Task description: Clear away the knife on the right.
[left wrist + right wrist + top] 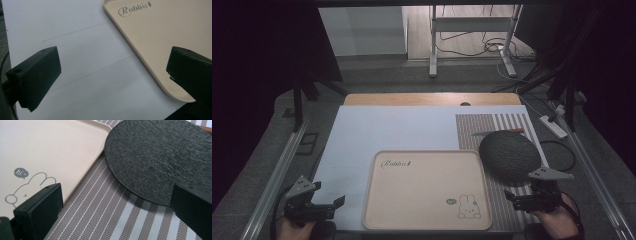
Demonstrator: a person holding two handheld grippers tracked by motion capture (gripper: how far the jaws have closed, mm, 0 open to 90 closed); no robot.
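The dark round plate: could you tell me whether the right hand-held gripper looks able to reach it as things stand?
Probably yes. The right hand-held gripper is open just short of the dark round plate, with only bare striped mat between them.

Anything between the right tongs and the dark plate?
Nothing visible. The right tongs sit open just short of the plate, its near rim ahead of the jaws, with bare striped mat between. The tray lies off to the side.

Each black tool (pixel 326 204) carries a grey three-cornered plate (pixel 302 187).
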